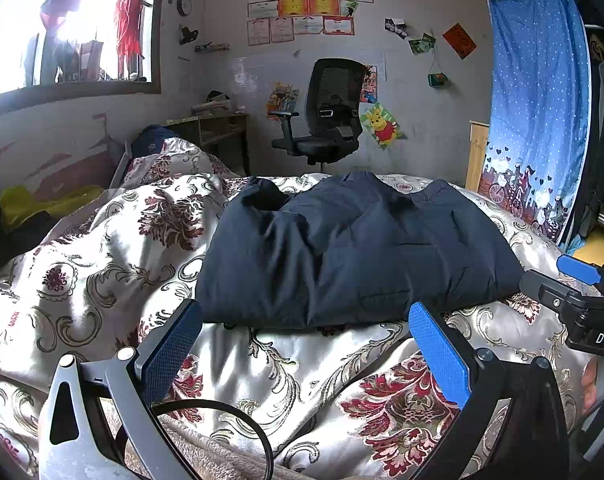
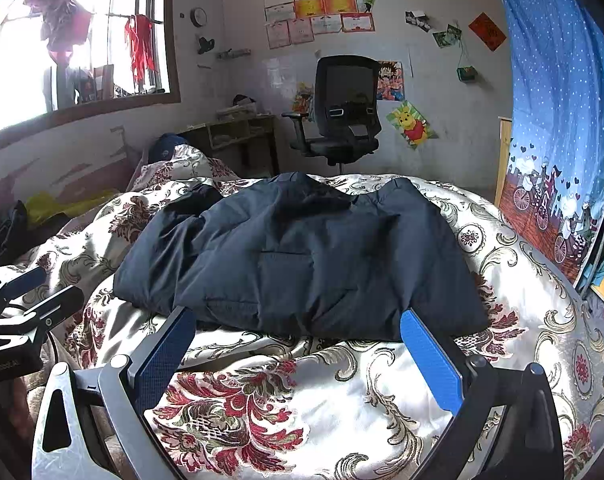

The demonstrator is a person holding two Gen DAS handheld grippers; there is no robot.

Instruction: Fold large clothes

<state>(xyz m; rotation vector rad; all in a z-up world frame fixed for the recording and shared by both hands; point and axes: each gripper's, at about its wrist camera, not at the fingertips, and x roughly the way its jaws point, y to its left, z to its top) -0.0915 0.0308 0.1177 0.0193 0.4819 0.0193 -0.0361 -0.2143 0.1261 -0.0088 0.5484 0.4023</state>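
A dark navy padded jacket [image 1: 342,248] lies folded into a compact bundle on the flowered satin quilt [image 1: 102,248]. In the right wrist view the same jacket [image 2: 302,256] sits straight ahead on the quilt [image 2: 286,392]. My left gripper [image 1: 306,312] is open just short of the jacket's near hem, with nothing between its blue pads. My right gripper [image 2: 298,316] is also open, its fingertips close to the near hem, holding nothing. The right gripper [image 1: 574,276] shows at the far right of the left wrist view. The left gripper [image 2: 42,284] shows at the left edge of the right wrist view.
A black office chair [image 1: 326,116] stands beyond the bed against the wall. A low wooden shelf [image 1: 218,128] sits left of it. A blue dotted curtain [image 1: 538,100] hangs at the right. A yellow cloth [image 1: 46,204] lies left of the bed under the window [image 1: 62,28].
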